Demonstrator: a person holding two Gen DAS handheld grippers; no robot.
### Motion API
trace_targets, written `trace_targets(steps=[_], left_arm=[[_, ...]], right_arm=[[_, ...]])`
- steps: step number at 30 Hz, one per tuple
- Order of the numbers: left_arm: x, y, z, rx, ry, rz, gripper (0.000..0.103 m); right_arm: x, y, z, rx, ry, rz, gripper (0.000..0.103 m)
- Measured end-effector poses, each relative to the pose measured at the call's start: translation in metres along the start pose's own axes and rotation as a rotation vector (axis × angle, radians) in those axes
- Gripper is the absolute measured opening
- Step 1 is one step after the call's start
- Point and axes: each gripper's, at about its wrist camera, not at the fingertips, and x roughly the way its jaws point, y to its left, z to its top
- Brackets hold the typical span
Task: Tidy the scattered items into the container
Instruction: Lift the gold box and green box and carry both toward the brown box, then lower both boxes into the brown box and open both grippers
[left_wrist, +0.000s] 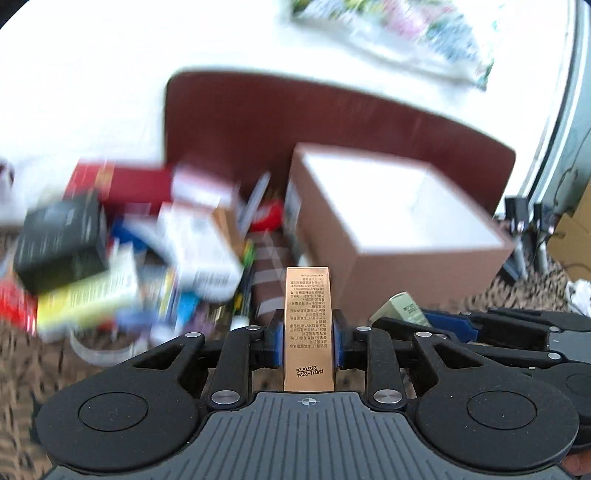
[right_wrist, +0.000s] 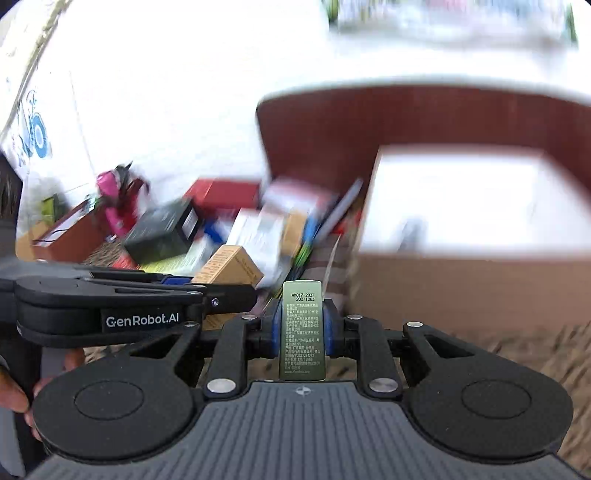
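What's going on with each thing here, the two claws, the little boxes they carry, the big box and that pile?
Left gripper: shut on a slim copper-coloured printed box.
Right gripper: shut on a slim pale-green metallic printed box.
Open brown cardboard container with white inside: upright, top open; contents unclear through blur.
Heap of mixed small boxes and packets: on the carpet left of the container, not yet tidied.
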Motion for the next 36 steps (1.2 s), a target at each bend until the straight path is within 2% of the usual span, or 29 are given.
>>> trace_targets(steps=[3,4,8,12,14,17,19,21,23,25,27,30,33,36], left_arm=[[0.007,-0.008,0.024,-0.008,-0.023,-0.035,0.023],[0.010,-0.012,0.031,-0.014,-0.025,-0.052,0.023],[0.013,-0.031,0.045,0.025,-0.043,-0.060,0.023],[0.005,-0.042,0.055,0.051,-0.062,-0.077,0.022],[-0.005,-0.044,0.063,0.053,-0.101,-0.071,0.022],[-0.022,-0.048,0.084,0.049,-0.136,-0.098,0.022],[-0.033,-0.054,0.099,0.067,-0.148,-0.110,0.006],[-0.043,-0.062,0.116,0.086,-0.168,-0.105,0.006],[-0.049,-0.070,0.136,0.092,-0.179,-0.114,0.006],[-0.048,-0.077,0.153,0.105,-0.192,-0.116,0.006],[-0.035,-0.084,0.163,0.125,-0.195,-0.094,0.006],[0.007,-0.085,0.159,0.124,-0.127,-0.063,0.006],[0.052,-0.076,0.138,0.114,-0.017,-0.052,0.006],[0.076,-0.061,0.116,0.100,0.048,-0.040,0.005]], right_arm=[[-0.001,0.010,0.013,-0.171,-0.062,-0.126,0.025],[0.003,0.011,0.014,-0.193,-0.056,-0.127,0.025],[0.018,-0.003,0.021,-0.094,-0.016,-0.074,0.025],[0.008,-0.022,0.039,0.003,-0.051,-0.079,0.025],[0.000,-0.035,0.051,0.060,-0.058,-0.052,0.025],[-0.014,-0.046,0.072,0.111,-0.088,-0.059,0.025],[-0.025,-0.054,0.091,0.147,-0.110,-0.049,0.025],[-0.035,-0.060,0.117,0.165,-0.121,-0.039,0.025],[-0.043,-0.065,0.146,0.152,-0.127,-0.049,0.025],[-0.045,-0.068,0.171,0.125,-0.141,-0.104,0.025],[-0.034,-0.074,0.183,0.096,-0.120,-0.159,0.025],[0.000,-0.091,0.169,0.104,-0.052,-0.175,0.025],[0.040,-0.108,0.132,0.134,0.040,-0.176,0.025],[0.065,-0.120,0.098,0.152,0.115,-0.175,0.025]])
